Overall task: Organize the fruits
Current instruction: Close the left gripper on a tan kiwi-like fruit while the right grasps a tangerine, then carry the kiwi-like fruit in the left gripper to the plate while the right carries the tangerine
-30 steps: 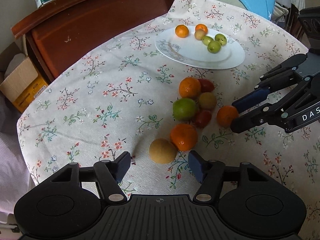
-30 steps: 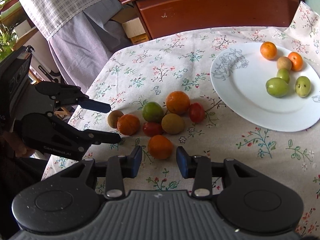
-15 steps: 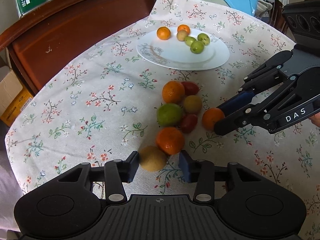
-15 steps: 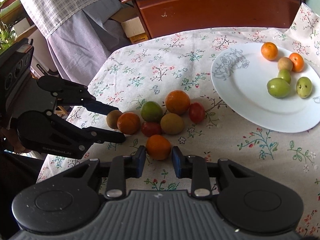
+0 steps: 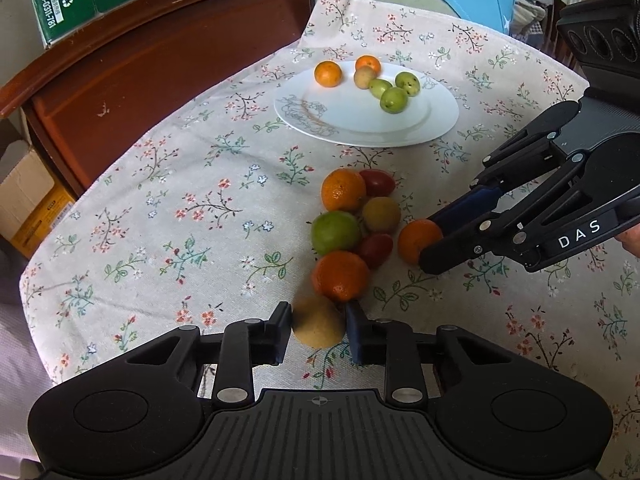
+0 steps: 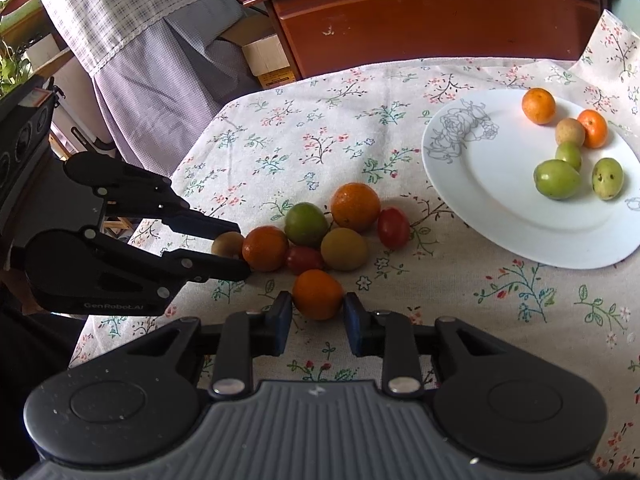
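A cluster of loose fruit lies on the floral tablecloth (image 5: pixel 168 216). My left gripper (image 5: pixel 319 330) is shut on a tan round fruit (image 5: pixel 318 326), which still rests on the cloth. My right gripper (image 6: pixel 314 314) is shut on a small orange (image 6: pixel 317 294), also on the cloth. The same orange (image 5: pixel 416 240) shows between the right fingers in the left wrist view. The tan fruit (image 6: pixel 227 244) shows between the left fingers in the right wrist view. A white plate (image 5: pixel 424 120) with several small fruits stands behind the cluster.
The cluster holds two more oranges (image 5: pixel 343 190), a green fruit (image 5: pixel 335 232), two red fruits (image 5: pixel 377 182) and an olive one (image 5: pixel 381 214). A wooden cabinet (image 5: pixel 160 48) and cardboard boxes (image 5: pixel 28 196) stand past the table's far edge.
Both grippers moved forward onto their fruits and closed: the left on the tan fruit, the right on the small orange.
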